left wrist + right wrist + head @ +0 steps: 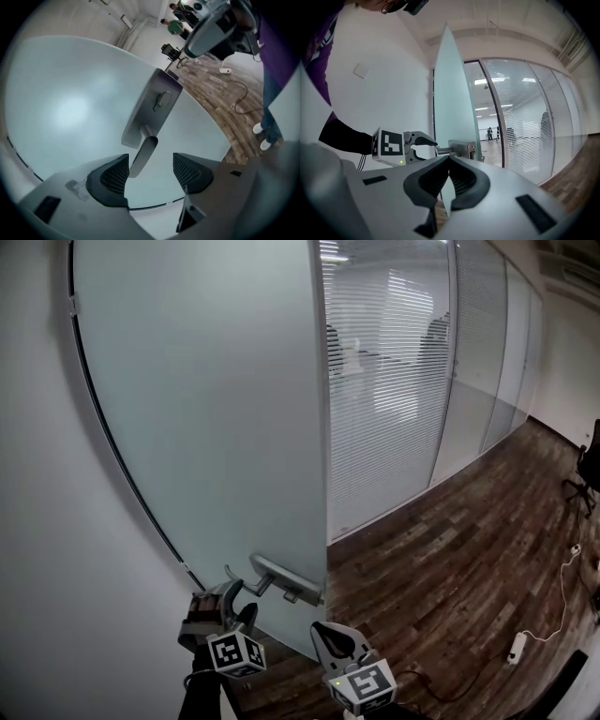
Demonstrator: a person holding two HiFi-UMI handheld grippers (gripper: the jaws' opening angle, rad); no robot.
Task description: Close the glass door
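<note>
Left gripper view shows the left gripper (150, 171) with its jaws spread wide. The lever handle (142, 157) of the glass door (70, 103) reaches in between them, nearer the left pad, unclamped. The door stands ajar straight ahead of it. The right gripper (449, 159), jaws pressed together on nothing, faces the door's edge. The step looks like taking hold of the lever; next the jaws must close squarely on it, then swing the door to its frame

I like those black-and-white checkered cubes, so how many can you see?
2. The left cube sits bottom left, just below the door handle; the right cube sits bottom middle, over the wooden floor. None seem hidden.
</note>
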